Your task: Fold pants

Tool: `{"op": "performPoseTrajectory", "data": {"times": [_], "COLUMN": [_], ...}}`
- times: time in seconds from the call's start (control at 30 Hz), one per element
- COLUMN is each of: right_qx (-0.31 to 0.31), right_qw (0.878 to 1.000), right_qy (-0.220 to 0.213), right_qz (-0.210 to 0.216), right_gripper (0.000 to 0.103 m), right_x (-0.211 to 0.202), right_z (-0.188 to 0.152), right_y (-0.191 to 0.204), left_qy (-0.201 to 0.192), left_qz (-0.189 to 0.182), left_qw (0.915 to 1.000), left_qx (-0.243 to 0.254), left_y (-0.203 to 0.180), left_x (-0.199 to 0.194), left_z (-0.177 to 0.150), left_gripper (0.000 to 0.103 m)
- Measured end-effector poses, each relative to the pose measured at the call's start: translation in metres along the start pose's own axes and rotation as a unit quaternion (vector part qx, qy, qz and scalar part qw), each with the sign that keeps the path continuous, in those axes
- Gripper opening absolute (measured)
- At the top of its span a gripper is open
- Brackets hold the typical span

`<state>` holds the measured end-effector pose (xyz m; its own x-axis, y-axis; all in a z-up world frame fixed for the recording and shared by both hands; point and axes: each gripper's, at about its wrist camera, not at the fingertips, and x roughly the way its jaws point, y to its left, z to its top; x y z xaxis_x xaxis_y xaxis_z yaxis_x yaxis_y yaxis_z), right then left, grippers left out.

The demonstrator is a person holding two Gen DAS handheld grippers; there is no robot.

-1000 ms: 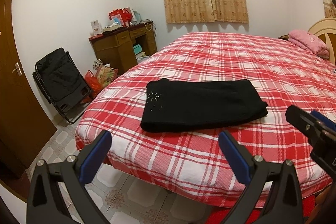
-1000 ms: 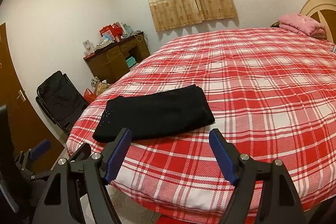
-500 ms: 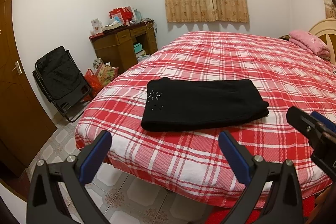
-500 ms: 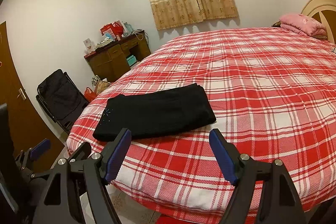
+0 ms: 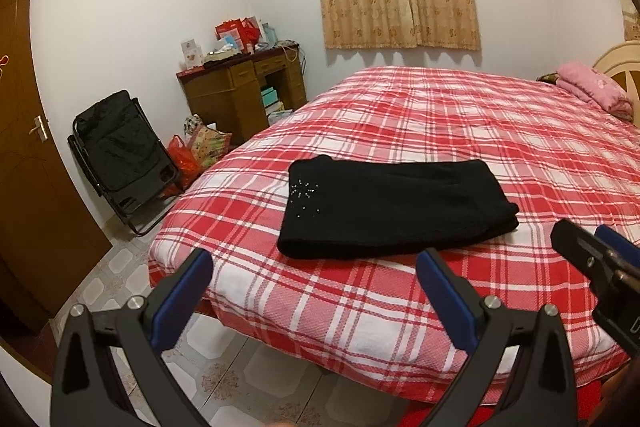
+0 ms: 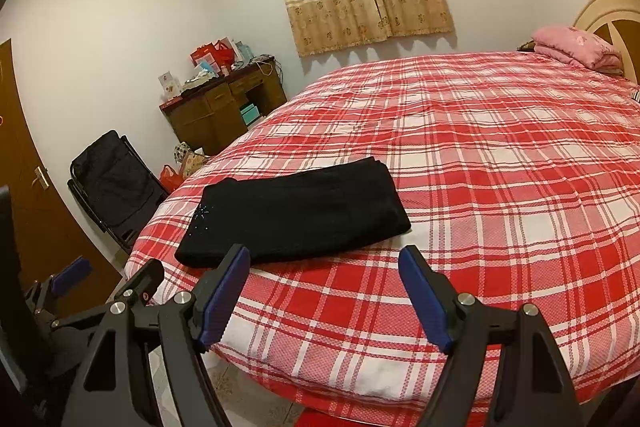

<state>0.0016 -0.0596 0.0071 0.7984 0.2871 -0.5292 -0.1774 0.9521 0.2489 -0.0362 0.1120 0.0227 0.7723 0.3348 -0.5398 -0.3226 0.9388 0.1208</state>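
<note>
Black pants [image 5: 392, 207] lie folded into a flat rectangle near the front left corner of the bed, with a small sparkle pattern on the left end. They also show in the right wrist view [image 6: 296, 215]. My left gripper [image 5: 316, 279] is open and empty, held off the bed's front edge, short of the pants. My right gripper [image 6: 324, 275] is open and empty, also back from the bed edge. The right gripper shows at the right edge of the left wrist view [image 5: 600, 259]. The left gripper shows at the lower left of the right wrist view [image 6: 104, 275].
The bed [image 5: 460, 115] has a red and white plaid cover. A pink folded blanket [image 5: 592, 87] lies by the headboard. A wooden desk [image 5: 240, 95], a black folding chair [image 5: 120, 155] and bags stand on the left. A brown door [image 5: 24, 147] is at far left.
Both grippers have drifted slightly, so the views have shifted a little. The pants have not moved and both grippers stay open.
</note>
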Motion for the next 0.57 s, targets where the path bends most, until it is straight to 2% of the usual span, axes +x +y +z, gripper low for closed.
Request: {"op": "performPoseTrajectory", "data": {"times": [0.23, 0.57], "right_qx": [0.001, 0.003], "right_qw": [1.0, 1.0], "right_qy": [0.004, 0.005], "right_qz": [0.0, 0.0], "right_gripper": [0.078, 0.078], "right_x": [0.0005, 0.0009], "right_z": [-0.0004, -0.0009], "right_y": [0.0, -0.002], "left_qy": [0.018, 0.003], "left_qz": [-0.03, -0.019], "left_qw": [0.9993, 0.9998], "left_qx": [-0.01, 0.008], "left_y": [-0.0007, -0.0048], "left_x": [0.0037, -0.0022], "left_z": [-0.0026, -0.001], "left_gripper": [0.103, 0.103]}}
